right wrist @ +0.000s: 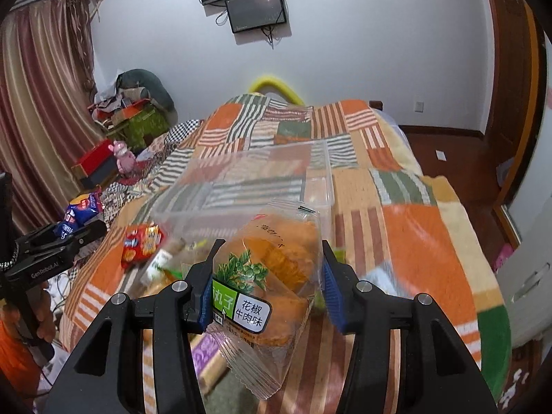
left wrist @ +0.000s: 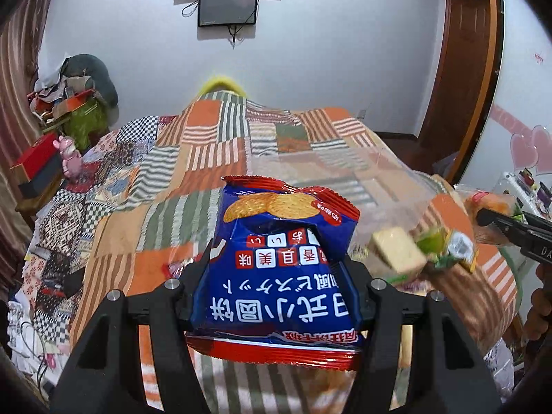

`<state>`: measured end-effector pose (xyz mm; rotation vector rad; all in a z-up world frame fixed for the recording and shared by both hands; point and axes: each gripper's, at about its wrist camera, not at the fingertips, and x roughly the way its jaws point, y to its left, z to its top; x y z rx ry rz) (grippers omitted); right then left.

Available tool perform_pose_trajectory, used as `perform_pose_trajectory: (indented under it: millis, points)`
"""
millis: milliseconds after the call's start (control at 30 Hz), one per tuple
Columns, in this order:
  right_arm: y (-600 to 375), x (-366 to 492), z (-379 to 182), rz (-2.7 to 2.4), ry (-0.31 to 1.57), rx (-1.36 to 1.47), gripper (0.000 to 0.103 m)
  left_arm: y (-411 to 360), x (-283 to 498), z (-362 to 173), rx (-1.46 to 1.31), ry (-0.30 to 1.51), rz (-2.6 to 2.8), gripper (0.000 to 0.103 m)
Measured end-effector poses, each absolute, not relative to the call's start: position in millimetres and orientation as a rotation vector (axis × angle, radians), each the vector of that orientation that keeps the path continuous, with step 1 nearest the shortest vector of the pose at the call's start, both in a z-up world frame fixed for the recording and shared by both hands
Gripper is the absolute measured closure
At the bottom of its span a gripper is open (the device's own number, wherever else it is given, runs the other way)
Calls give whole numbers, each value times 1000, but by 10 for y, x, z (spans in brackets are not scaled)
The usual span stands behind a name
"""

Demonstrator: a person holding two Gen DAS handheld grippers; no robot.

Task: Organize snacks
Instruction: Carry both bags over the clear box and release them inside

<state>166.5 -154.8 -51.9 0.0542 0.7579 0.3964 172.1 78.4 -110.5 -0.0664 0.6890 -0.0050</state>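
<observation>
Two packets were up off the bed [right wrist: 407, 241]: my left gripper [left wrist: 276, 276] pinched the blue biscuit bag [left wrist: 276, 269], my right gripper [right wrist: 265, 276] the orange snack packet [right wrist: 272, 283]. Slippery wrappers could have slid free before the clear bin [right wrist: 317, 186].

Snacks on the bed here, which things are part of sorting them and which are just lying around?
Part of the job:
- blue biscuit bag in the left gripper
- clear orange snack packet in the right gripper
- red snack pack
- clear plastic bin

Just lying about:
- pink toy figure
- red box
- wall screens
- curtain
</observation>
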Motion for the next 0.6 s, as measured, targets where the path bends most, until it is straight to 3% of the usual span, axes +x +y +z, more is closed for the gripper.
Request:
perform_pose_trajectory:
  millis: [600]
  points:
    - [-1274, 2277, -638, 398, 748, 13, 55, 643, 2554, -1128, -82, 682, -88, 42]
